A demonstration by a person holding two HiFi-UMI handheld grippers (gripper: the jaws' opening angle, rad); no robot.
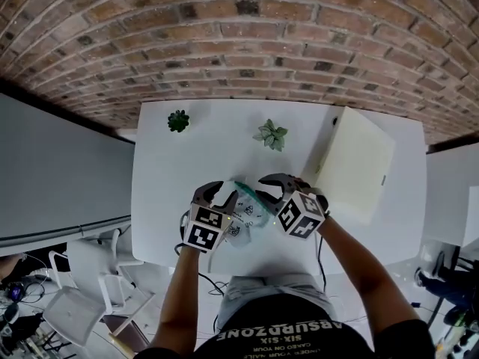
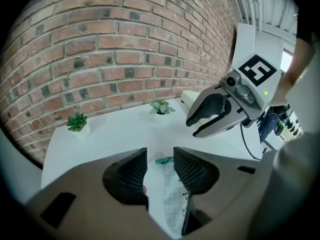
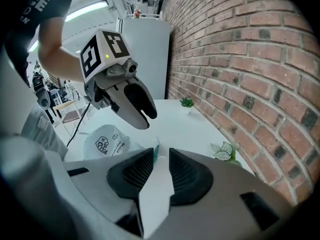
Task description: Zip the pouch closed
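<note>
A clear pouch [image 1: 247, 214] with black print and a green zip [image 1: 245, 188] is held over the near middle of the white table [image 1: 161, 200]. My left gripper [image 1: 222, 194] is shut on the pouch's left part. In the left gripper view the pouch [image 2: 172, 199] and the zip end [image 2: 164, 160] lie between the jaws of that gripper [image 2: 160, 166]. My right gripper [image 1: 264, 190] is shut on the zip's end. In the right gripper view the green zip [image 3: 156, 151] shows in the narrow gap of that gripper [image 3: 161, 166]. The pouch [image 3: 107, 141] hangs below the left gripper [image 3: 147, 116].
A small dark succulent [image 1: 178, 120] and a pale leafy plant [image 1: 271, 134] stand at the table's far side, by the brick wall. A cream box [image 1: 355, 163] fills the right part. White chairs [image 1: 90, 275] stand to the near left, off the table.
</note>
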